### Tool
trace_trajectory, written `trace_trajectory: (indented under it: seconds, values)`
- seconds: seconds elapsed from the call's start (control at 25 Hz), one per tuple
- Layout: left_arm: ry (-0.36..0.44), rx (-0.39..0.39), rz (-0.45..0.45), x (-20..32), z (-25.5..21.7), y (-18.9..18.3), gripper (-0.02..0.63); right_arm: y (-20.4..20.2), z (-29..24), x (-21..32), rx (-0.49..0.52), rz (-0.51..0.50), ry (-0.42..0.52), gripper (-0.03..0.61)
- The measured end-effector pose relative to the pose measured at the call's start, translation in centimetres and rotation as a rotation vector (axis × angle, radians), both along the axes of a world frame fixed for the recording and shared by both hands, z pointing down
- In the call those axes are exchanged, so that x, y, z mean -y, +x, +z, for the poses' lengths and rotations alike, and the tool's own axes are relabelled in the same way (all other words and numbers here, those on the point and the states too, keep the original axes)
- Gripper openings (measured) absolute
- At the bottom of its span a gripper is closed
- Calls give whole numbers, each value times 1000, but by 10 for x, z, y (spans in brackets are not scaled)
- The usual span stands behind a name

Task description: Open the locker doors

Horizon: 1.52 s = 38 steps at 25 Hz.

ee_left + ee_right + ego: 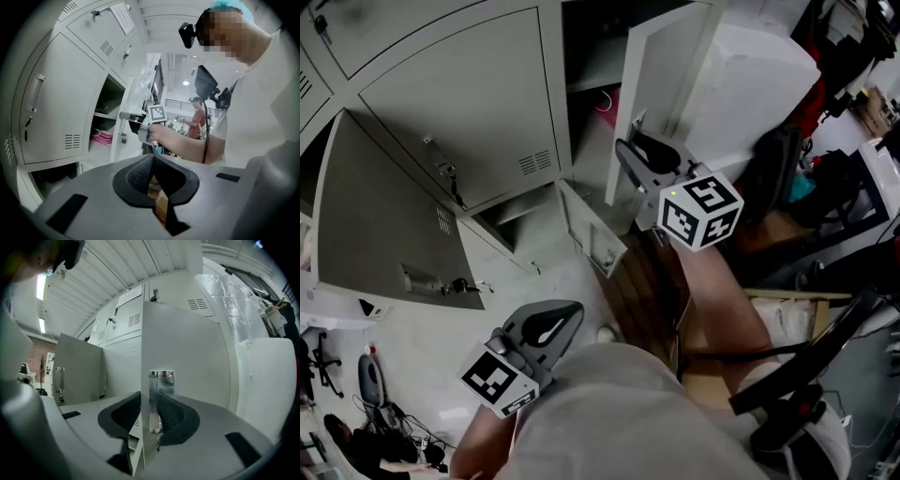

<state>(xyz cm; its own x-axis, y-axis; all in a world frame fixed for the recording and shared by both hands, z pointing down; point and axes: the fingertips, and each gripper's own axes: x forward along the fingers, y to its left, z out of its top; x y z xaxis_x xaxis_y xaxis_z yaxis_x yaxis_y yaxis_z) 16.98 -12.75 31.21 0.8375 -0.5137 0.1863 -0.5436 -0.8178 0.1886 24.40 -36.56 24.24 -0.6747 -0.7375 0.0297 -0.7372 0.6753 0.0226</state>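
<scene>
The grey lockers (478, 103) have several doors swung out. My right gripper (639, 150) is shut on the chrome handle (161, 399) at the edge of the tall right-hand door (661, 75), with the door's edge between its jaws. In the left gripper view the same gripper (140, 123) holds that door (123, 122) beside an open compartment. My left gripper (546, 330) hangs low, away from the lockers, pads together and empty (152, 180).
A wide door (375, 225) stands open at the left and a small lower door (591, 234) juts out under my right gripper. Pink items (609, 105) lie on a shelf inside. A white wrapped block (759, 84), dark bags and a black stand crowd the right.
</scene>
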Motion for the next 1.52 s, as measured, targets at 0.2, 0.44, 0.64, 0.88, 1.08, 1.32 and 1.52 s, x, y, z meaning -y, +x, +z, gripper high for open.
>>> trace_trajectory:
  seconds: [0.2, 0.44, 0.64, 0.88, 1.08, 1.32, 1.52]
  values:
    - [4, 6, 43, -2, 0, 25, 10, 23, 2, -16, 4, -20, -9, 106]
    - [5, 13, 88, 0, 1, 53, 10, 54, 3, -31, 3, -25, -18, 107]
    - [1, 17, 127, 2, 2, 74, 10, 79, 4, -41, -4, -18, -23, 106]
    - [1, 17, 172, 4, 3, 97, 10, 108, 5, -52, -14, 7, -36, 86]
    - [2, 11, 209, 6, 1, 115, 9, 136, 4, -58, -21, 37, -41, 69]
    - [9, 14, 234, 7, 1, 130, 11, 175, 6, -59, -12, 97, -42, 55]
    - [12, 25, 236, 9, 2, 134, 11, 208, 6, -54, -4, 129, -45, 52]
